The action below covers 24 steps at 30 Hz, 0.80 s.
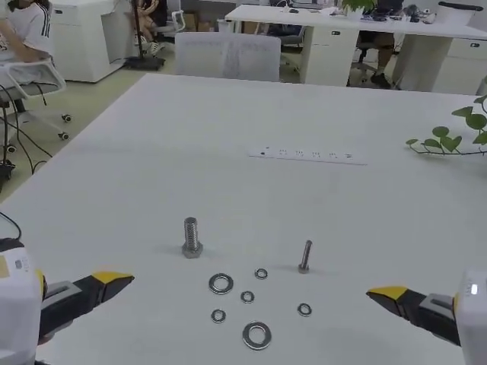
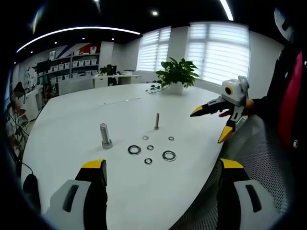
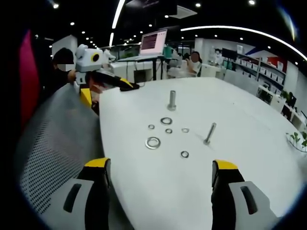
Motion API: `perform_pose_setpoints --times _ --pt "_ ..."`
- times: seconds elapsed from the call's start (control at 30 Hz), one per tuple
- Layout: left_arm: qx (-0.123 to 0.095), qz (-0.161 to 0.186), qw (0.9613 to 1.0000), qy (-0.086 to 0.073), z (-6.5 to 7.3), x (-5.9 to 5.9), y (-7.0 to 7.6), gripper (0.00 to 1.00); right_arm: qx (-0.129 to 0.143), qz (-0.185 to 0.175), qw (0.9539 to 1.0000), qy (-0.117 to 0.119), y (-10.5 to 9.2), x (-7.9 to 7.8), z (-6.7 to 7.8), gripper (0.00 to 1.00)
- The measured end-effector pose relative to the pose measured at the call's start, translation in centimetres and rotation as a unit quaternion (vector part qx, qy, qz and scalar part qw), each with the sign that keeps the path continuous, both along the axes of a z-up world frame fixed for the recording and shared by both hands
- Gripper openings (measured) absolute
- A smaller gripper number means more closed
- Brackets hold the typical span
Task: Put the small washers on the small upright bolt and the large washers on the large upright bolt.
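I see six flat silver steel washers lying loose on the white workbench [image 1: 228,137], none of them on a bolt. In the head view, the first large washer [image 1: 221,284] sits just in front of the thick silver large bolt [image 1: 191,238], which stands upright on its hex head. The second large washer [image 1: 256,334] lies closest to me. The four small washers [image 1: 247,296] are scattered between and beside these two, apart from one another. The thin silver small bolt [image 1: 305,257] stands upright to the right of the large one, well apart from it, with one small washer near its foot.

My left gripper [image 2: 161,164], black with yellow tips, hangs at the bench's near left with its jaws spread wide and nothing between them. My right gripper [image 3: 160,164] mirrors it at the near right, also released and empty. Both are clear of the washers. The left gripper view also catches the right gripper off to the side, its jaws parted.

Farther along the bench lies a long white power strip [image 1: 308,154]. A green leafy plant [image 1: 456,137] reaches in from the right edge. White office desks [image 1: 342,23] stand beyond.
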<state>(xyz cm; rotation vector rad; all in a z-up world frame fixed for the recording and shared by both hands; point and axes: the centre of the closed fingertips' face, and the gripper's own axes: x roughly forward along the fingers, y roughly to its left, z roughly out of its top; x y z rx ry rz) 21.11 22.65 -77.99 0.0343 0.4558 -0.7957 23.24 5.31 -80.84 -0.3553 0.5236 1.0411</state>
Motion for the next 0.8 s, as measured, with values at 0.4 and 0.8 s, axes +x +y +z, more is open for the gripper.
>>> perform_pose_setpoints --times 0.4,0.8 --pt "-0.003 0.004 1.0 -0.003 0.2 0.0 0.2 0.96 -0.02 0.012 0.9996 -0.013 0.1 0.2 1.3 0.87" --pt "-0.001 0.021 0.9997 -0.015 0.6 0.4 0.8 0.95 -0.043 0.065 0.9965 -0.029 2.3 1.0 2.7 0.83"
